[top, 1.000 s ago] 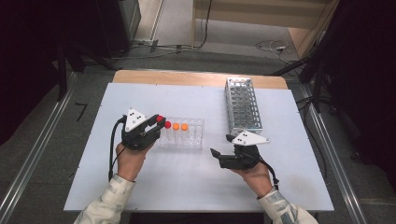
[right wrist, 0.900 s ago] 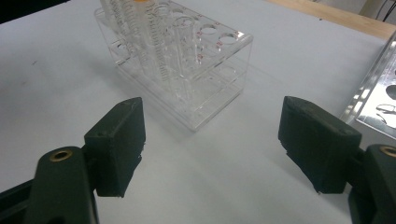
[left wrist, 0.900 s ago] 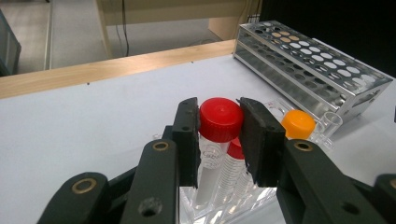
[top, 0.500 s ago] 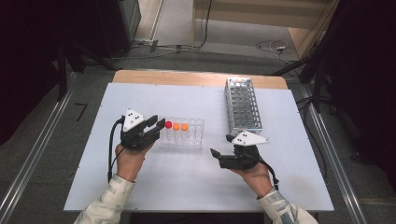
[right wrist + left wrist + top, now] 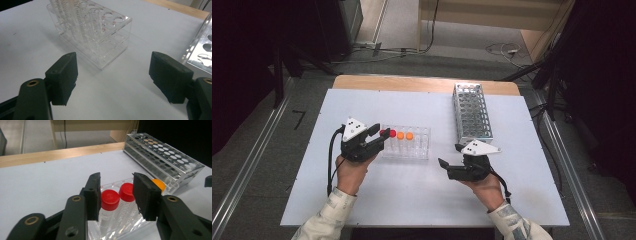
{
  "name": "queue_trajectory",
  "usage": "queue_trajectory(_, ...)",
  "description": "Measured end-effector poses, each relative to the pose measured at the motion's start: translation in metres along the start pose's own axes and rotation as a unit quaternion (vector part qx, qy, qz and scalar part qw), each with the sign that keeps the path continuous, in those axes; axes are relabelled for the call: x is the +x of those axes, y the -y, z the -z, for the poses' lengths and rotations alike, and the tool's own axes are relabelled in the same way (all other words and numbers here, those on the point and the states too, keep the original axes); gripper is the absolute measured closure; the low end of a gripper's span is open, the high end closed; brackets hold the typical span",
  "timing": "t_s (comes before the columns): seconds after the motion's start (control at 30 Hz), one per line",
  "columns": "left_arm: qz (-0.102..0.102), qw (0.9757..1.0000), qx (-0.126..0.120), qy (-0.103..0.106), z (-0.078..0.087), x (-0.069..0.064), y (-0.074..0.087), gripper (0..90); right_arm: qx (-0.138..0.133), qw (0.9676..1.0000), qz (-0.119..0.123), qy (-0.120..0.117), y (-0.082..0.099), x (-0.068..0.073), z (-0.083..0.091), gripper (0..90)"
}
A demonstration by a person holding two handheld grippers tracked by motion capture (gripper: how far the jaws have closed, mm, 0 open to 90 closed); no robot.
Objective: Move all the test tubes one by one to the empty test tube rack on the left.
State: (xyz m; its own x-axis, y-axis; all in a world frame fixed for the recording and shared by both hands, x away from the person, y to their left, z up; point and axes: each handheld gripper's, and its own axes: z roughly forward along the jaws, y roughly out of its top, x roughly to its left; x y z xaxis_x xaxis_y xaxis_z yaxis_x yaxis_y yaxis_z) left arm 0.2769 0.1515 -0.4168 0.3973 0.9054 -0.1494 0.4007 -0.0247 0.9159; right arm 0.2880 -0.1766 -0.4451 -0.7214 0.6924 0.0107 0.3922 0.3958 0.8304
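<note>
A clear plastic tube rack (image 5: 416, 146) stands mid-table. Two red-capped tubes (image 5: 110, 196) (image 5: 127, 191) stand upright at its left end, with two orange-capped tubes (image 5: 400, 135) beside them. My left gripper (image 5: 380, 136) reaches in from the left at that end. Its jaws have just been opening, and both red caps sit in the gap between its pads (image 5: 93, 195) with no squeeze showing. My right gripper (image 5: 451, 155) rests to the right of the rack, jaws wide open on bare table (image 5: 113, 72), pointing at the rack's empty end (image 5: 100, 32).
A metal wire rack (image 5: 472, 112) with many empty holes lies at the back right, close behind the right gripper. A wooden strip (image 5: 422, 84) runs along the table's far edge. Bare white table (image 5: 412, 190) lies in front of the clear rack.
The left gripper's jaws stand wider apart than before. The red cap between them sits slightly further right, at the rack's end. The right gripper has not moved.
</note>
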Motion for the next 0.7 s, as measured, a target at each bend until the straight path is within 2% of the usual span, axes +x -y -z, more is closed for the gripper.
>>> queue_trajectory(0.13, 0.007, 1.0, -0.001, 0.002, 0.002, 0.0, 0.0, 50.1, 0.0, 1.0, -0.001, 0.002, 0.0, -0.002, 0.0, 21.8)
queue_trajectory(0.3, 0.015, 0.9999, 0.002, -0.004, 0.004, -0.001, 0.002, 34.2, 0.0, 1.0, -0.003, 0.008, 0.001, -0.006, 0.001, 21.7)
queue_trajectory(0.43, 0.018, 0.9998, 0.007, -0.009, 0.008, -0.002, 0.006, 24.9, -0.001, 0.9999, -0.009, 0.015, 0.004, -0.01, 0.005, 21.7)
queue_trajectory(0.7, 0.018, 0.9996, 0.005, -0.02, 0.016, 0.001, 0.016, 20.8, -0.005, 0.9993, -0.024, 0.029, 0.01, -0.022, 0.014, 21.8)
